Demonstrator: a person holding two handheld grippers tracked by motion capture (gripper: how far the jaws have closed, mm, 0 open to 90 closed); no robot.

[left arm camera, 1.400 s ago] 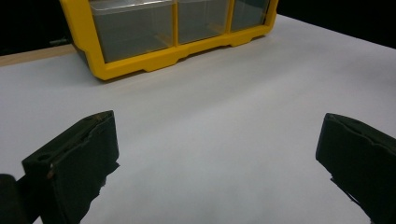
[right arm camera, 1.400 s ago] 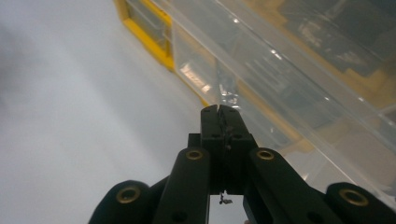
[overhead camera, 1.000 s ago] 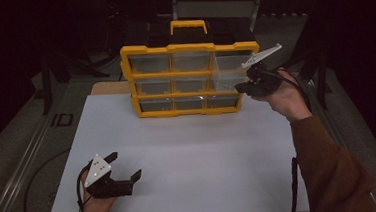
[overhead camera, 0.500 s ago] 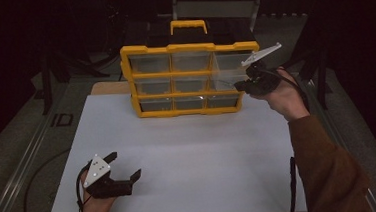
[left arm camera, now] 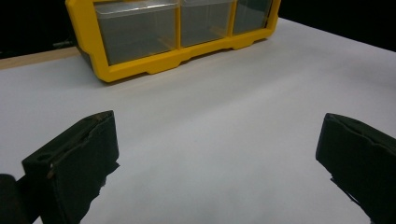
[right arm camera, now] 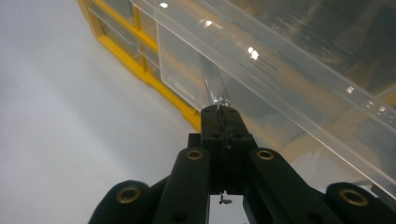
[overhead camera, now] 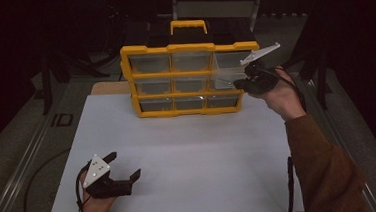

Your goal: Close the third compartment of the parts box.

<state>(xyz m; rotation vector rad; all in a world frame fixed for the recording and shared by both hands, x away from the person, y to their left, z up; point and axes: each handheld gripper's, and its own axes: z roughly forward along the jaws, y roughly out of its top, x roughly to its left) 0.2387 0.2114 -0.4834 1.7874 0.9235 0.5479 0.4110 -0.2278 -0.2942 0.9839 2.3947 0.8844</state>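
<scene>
A yellow organiser cabinet with clear drawers in three rows stands at the back of the white table. Its middle-row right drawer is pulled partly out. My right gripper is shut on that drawer's front lip. In the right gripper view the black jaws pinch a thin clear tab of the drawer, with the yellow frame behind. My left gripper rests open on the near left of the table, holding nothing. The left gripper view has its wide-apart jaws facing the cabinet.
The white tabletop stretches between the cabinet and my hands. A wooden board shows at the back left corner. A yellow carry handle tops the cabinet. Metal rails run along both table sides; the surroundings are dark.
</scene>
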